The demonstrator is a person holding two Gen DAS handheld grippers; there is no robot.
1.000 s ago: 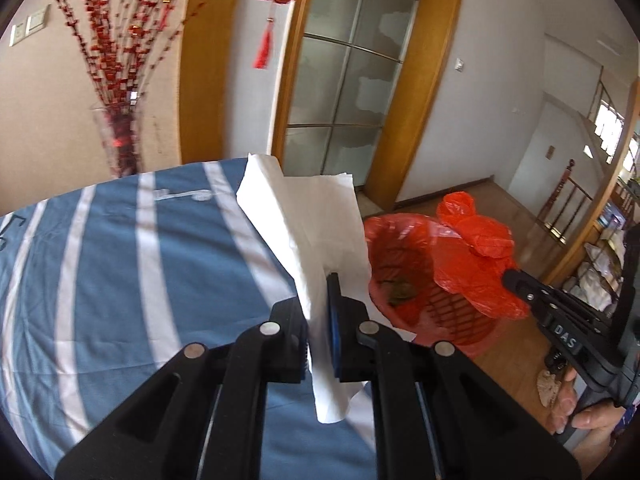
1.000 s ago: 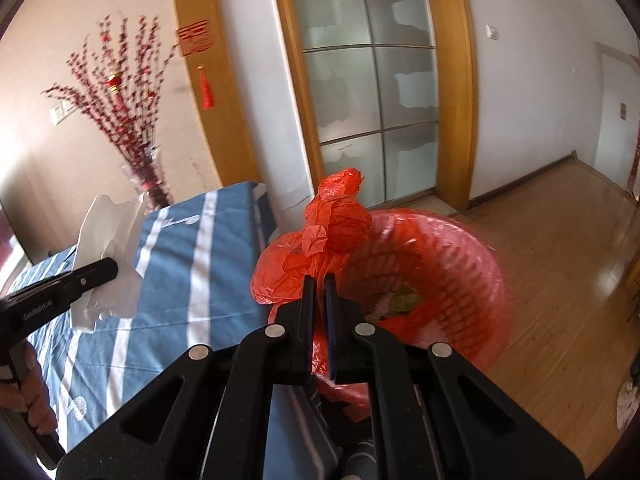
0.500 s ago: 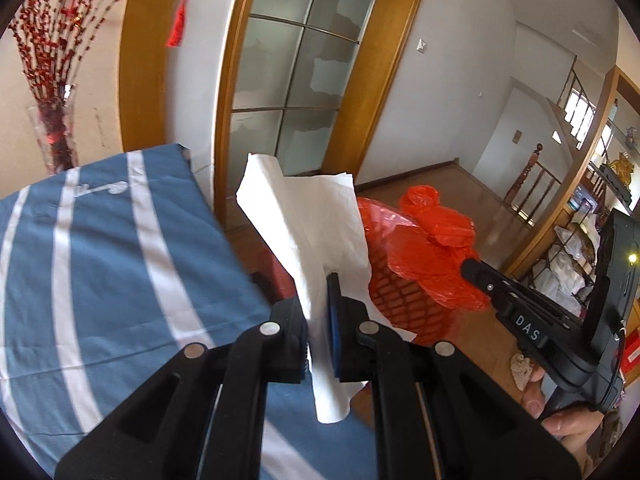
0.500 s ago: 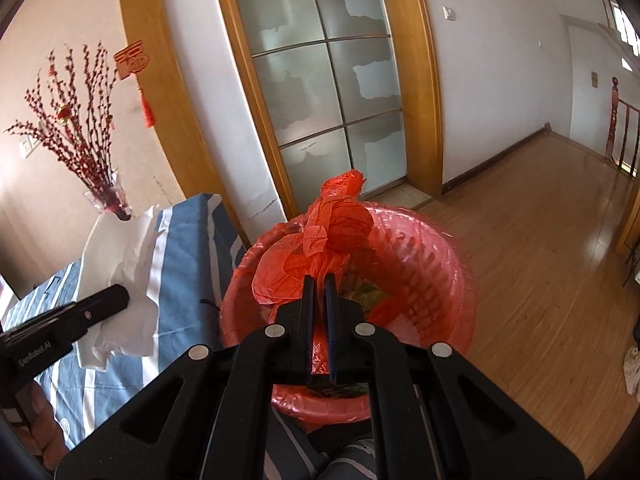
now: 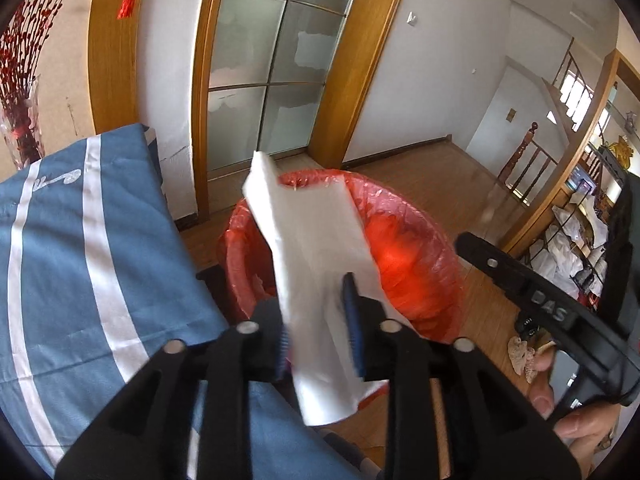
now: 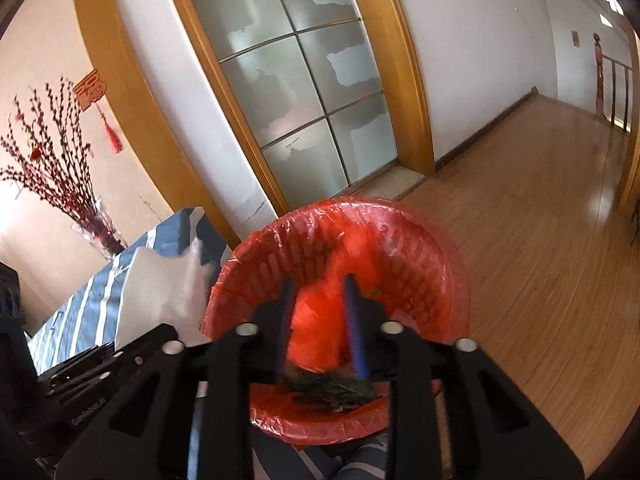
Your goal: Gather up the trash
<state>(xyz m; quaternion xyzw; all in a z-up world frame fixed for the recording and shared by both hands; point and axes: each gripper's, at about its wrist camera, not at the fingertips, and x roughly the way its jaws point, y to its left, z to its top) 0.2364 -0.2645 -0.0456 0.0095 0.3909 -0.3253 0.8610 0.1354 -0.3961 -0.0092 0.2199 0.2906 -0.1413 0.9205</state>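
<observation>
Dropping is the step in hand, to judge from how things lie. The left gripper (image 5: 316, 322) is standing with its jaws apart, and the white tissue (image 5: 316, 264) is hanging loose in the gap, leaning against the right-hand pad and apparently no longer pinched. The sheet is sitting over the near rim of the red bin (image 5: 404, 240), its upper part reaching across the opening and its lower end trailing below the fingers on the near side, outside the rim.

The right gripper (image 6: 318, 322) is likewise spread open, with a blurred wad of red plastic bag (image 6: 320, 312) lying between the fingers, over the inside of the bin (image 6: 436, 248); whether the pads are touching it cannot be told through the blur. Dark leafy scraps (image 6: 332, 390) are already lying at the bottom. The bin itself is sitting just beside the blue striped tablecloth (image 5: 80, 248).

Next, the tissue is probably needing a clean fall: the left tool may have to tip or nudge forward so that the trailing end is going in rather than slipping down outside. The right tool is needing to draw back once the bag wad is free.
</observation>
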